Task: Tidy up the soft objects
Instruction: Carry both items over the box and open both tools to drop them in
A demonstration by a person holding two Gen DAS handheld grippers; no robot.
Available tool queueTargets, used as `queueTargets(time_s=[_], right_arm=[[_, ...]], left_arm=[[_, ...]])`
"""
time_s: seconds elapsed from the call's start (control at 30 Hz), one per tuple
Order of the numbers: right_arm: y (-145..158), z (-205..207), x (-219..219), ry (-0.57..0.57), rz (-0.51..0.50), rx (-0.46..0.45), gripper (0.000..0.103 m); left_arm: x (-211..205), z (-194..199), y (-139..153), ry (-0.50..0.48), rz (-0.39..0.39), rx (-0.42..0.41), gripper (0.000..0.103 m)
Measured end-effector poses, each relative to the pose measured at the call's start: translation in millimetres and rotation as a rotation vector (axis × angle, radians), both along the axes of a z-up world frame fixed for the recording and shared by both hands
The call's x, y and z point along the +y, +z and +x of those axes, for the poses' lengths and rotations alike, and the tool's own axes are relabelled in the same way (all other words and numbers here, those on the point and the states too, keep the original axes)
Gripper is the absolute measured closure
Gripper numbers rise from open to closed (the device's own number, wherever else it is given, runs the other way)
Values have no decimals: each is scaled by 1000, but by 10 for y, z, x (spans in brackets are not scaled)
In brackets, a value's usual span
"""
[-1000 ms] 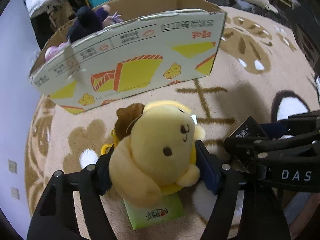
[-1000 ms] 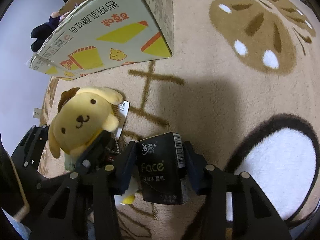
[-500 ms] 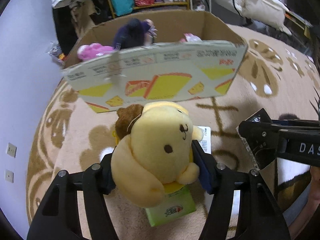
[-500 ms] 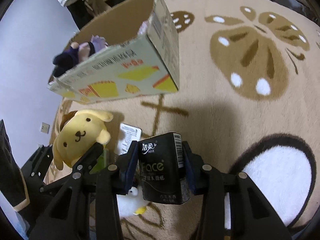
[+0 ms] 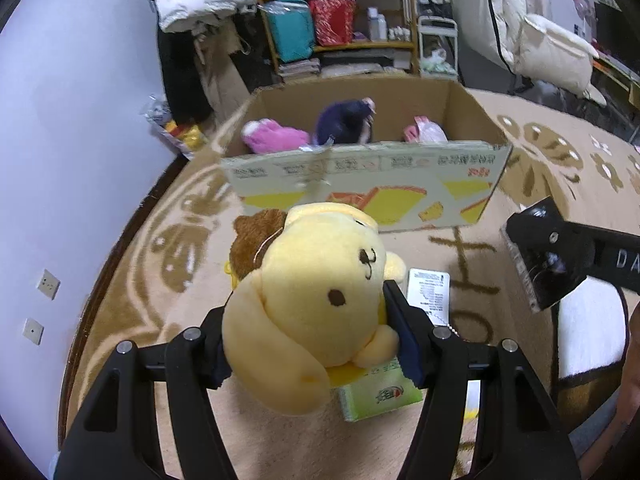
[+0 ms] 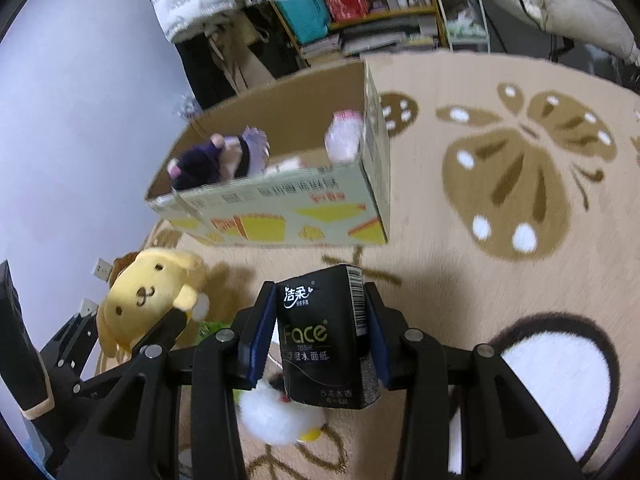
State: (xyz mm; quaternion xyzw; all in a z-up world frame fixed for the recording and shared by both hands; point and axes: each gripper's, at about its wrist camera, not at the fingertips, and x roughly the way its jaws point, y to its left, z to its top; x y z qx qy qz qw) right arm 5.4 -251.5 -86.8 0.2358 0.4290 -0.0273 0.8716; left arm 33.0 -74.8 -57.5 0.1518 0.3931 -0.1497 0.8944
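Note:
My left gripper (image 5: 312, 332) is shut on a yellow dog plush (image 5: 316, 300) with a brown cap, held above the rug; the plush also shows in the right wrist view (image 6: 148, 296). My right gripper (image 6: 320, 340) is shut on a black tissue pack (image 6: 324, 340), also raised; it shows in the left wrist view (image 5: 536, 256). An open cardboard box (image 5: 360, 184) stands ahead on the rug, also in the right wrist view (image 6: 280, 216). It holds a pink plush (image 5: 276, 140), a dark purple plush (image 5: 344, 124) and a pale pink item (image 5: 424, 134).
A green tissue pack (image 5: 380, 392) and a white tag (image 5: 428, 292) lie on the beige patterned rug (image 6: 520, 184) below the left gripper. A white plush (image 6: 276, 412) lies under the right gripper. A cluttered shelf (image 5: 340, 20) and hanging clothes stand behind the box; wall at left.
Both grippers have risen with their loads and tilted up. The box now sits farther off and its inside shows, along with the shelf behind it.

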Motion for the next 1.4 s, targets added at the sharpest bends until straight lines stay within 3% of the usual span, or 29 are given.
queueTargets(time_s=[0.37, 0.73, 1.4], right_arm=[[467, -178, 65, -37, -101, -169, 59], [728, -170, 328, -10, -263, -188, 59], [1131, 286, 364, -38, -418, -233, 58]], left_arm=[[288, -132, 366, 61, -41, -120, 39], [465, -101, 597, 93, -94, -158, 39], [306, 394, 918, 87, -108, -269, 39]])
